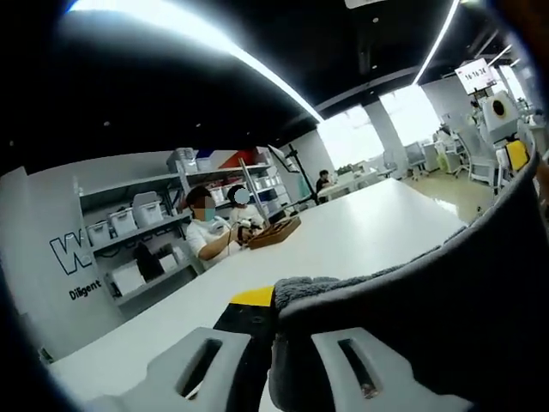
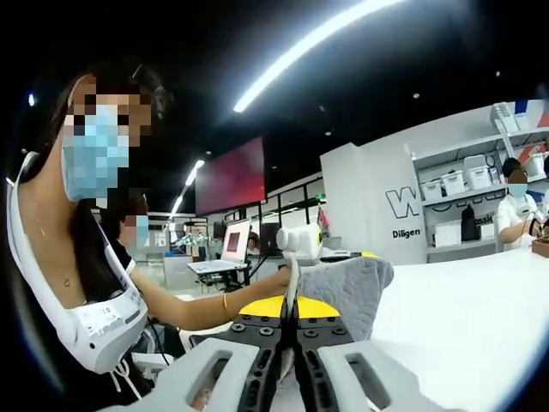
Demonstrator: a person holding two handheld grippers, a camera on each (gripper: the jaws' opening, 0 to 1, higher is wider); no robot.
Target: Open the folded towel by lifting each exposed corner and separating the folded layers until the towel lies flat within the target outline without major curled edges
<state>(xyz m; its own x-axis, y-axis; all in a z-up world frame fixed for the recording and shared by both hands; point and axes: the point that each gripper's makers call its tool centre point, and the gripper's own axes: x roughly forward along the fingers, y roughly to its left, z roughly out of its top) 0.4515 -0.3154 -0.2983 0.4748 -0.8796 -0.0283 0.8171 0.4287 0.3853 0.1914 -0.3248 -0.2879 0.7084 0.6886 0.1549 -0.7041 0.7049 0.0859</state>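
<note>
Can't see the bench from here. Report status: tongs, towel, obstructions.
Left tongs shut on grey towel, raised off white table. Right tongs shut on the towel's edge. Wooden tray far down the table.

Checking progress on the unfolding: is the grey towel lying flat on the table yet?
No. The towel is lifted off the white table, draped between the left gripper and right gripper, both pinching its edge.
</note>
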